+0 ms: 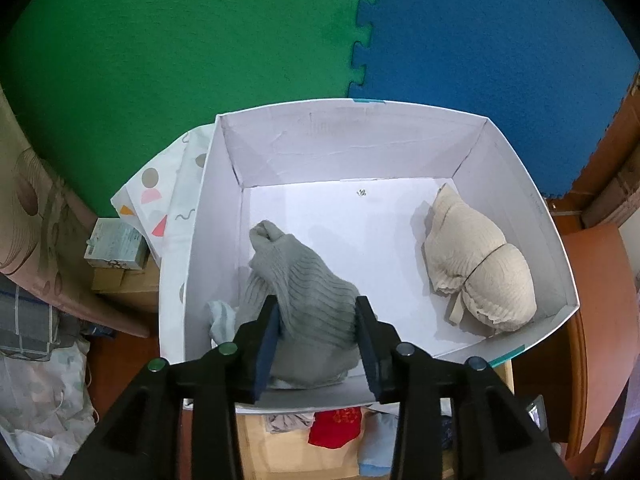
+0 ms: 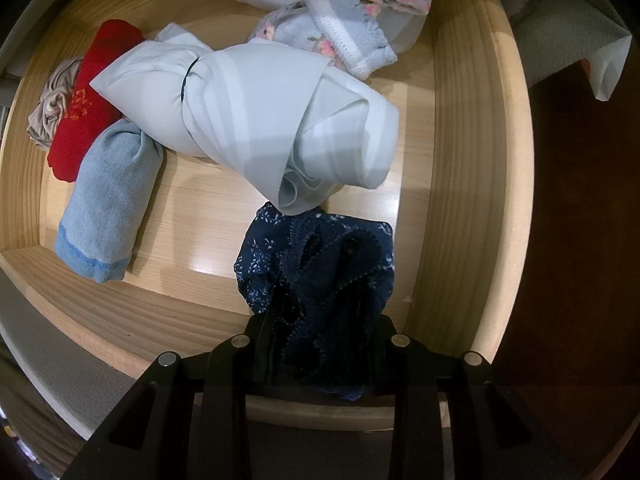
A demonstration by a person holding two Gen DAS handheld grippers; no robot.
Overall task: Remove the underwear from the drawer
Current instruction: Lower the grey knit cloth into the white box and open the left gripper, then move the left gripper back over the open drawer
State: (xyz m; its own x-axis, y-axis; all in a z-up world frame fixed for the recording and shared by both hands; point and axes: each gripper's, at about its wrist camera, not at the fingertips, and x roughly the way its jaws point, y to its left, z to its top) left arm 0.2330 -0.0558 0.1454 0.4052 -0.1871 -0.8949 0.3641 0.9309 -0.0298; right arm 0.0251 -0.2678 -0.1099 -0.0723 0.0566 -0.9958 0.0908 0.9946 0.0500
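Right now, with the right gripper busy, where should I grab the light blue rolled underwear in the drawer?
Grip the light blue roll across its narrow middle, coming from straight above. It lies flat on the wooden drawer floor, with clear wood along its right side.

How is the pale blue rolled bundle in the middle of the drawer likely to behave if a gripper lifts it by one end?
The pale blue bundle looks like smooth, thin fabric, so it would probably sag rather than stay stiff. Only a thin dark band around its middle seems to hold it, so the loose folded end may unroll. It likely weighs little, yet its sheen suggests it could slip.
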